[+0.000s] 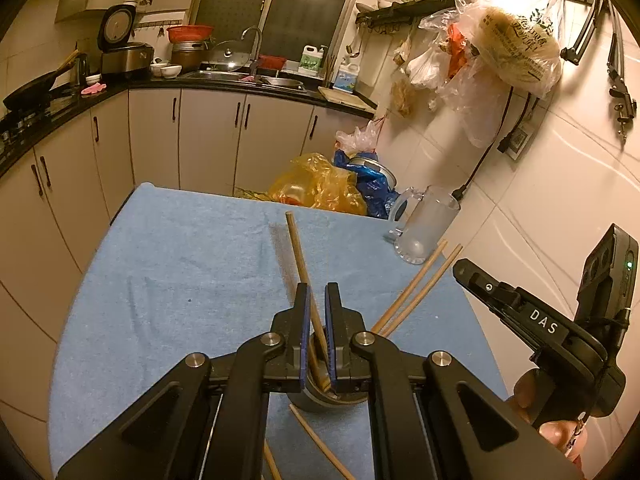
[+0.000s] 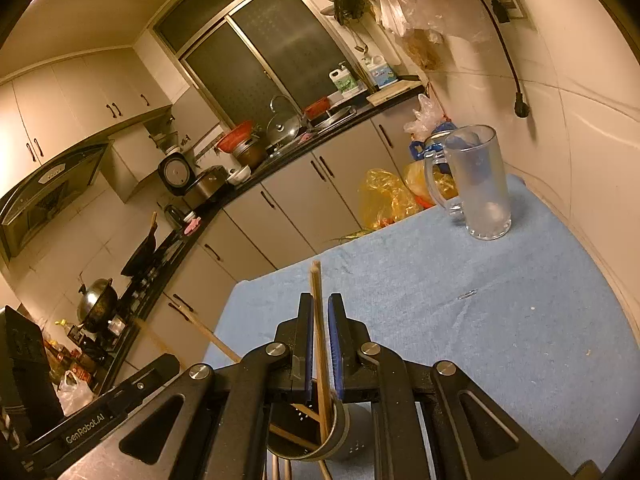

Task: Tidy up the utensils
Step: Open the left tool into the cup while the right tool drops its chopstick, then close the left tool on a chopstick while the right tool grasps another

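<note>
In your left wrist view, a chopstick (image 1: 297, 246) runs up between the fingers of your left gripper (image 1: 318, 300). It is tilted, its top toward the upper left, and its lower end drops into the metal chopstick holder (image 1: 320, 398) directly under the fingers. The fingers stand close together with a narrow gap around the stick; you cannot tell whether they actually clamp it.

In your right wrist view, the right gripper (image 2: 320, 312) shows much the same. A near-upright stick (image 2: 316, 292) passes through the slim gap between the blue pads, down into the perforated chopstick holder (image 2: 352, 446) at the bottom centre. Whether they grip it is again unclear.

Count from the left view:
- Five chopsticks: the one between the fingers, a leaning pair (image 1: 416, 288) fanning out to the right, and two low sticks (image 1: 320, 440) at the bottom edge.
- One holder.
- One glass mug (image 1: 424, 224), upright near the wall, well apart from the holder.

All of it sits on the counter's blue towel (image 1: 180, 264).

Your right gripper (image 1: 464, 270) enters from the right of the left view, pointing up-left over the counter's edge. Your right hand (image 1: 528, 396) is wrapped around its handle at the lower right. In the right view, your left gripper (image 2: 160, 368) lies at the lower left.
</note>
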### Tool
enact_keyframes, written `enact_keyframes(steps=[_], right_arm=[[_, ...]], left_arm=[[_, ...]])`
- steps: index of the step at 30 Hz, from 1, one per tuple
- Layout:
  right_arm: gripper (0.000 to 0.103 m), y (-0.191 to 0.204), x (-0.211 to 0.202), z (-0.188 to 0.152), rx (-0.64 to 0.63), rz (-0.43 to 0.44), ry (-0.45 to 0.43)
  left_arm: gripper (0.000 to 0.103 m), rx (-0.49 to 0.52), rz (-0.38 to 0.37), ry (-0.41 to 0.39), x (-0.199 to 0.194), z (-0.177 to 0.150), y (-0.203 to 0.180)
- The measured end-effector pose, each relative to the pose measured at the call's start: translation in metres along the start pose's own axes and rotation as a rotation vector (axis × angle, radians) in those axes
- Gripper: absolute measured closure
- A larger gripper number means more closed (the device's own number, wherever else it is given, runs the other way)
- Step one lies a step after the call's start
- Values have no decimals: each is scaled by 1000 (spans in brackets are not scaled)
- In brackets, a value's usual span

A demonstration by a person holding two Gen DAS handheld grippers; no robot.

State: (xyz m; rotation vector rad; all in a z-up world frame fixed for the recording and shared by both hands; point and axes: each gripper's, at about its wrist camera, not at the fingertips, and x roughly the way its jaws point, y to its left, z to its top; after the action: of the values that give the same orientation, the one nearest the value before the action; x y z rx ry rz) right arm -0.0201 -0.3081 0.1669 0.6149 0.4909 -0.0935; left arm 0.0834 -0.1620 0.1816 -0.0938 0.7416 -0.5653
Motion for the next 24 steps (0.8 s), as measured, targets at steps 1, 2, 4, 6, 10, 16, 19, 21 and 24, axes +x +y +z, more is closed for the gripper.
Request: enact_keyframes(steps=[1, 2, 4, 6, 10, 16, 19, 21, 24], right_arm=[[93, 0, -3, -1, -2, 1, -3], [93, 1, -6, -1, -3, 3, -4], [93, 2, -13, -4, -5, 10, -6], [93, 3, -23, -10, -10, 19, -4], [93, 3, -40, -28, -12, 51, 21], [92, 11, -48, -81, -51, 91, 127], [92, 16, -45, -115, -69, 106, 192], [92, 19, -38, -138, -83, 111, 243], [92, 22, -26, -175, -91, 113, 339]], left_arm=[[97, 0, 1, -2, -3, -1, 0], [97, -1, 2, -5, -5, -2, 0], [97, -6, 1, -9, -11, -4, 2], [97, -14, 0, -16, -21, -9, 7], [96, -25, 14, -17, -39, -26, 18], [96, -79, 39, 23, -52, -67, 48], [96, -108, 56, 64, -51, -97, 66], [96, -137, 65, 103, -48, -119, 81], [96, -192, 62, 175, -40, -151, 102]])
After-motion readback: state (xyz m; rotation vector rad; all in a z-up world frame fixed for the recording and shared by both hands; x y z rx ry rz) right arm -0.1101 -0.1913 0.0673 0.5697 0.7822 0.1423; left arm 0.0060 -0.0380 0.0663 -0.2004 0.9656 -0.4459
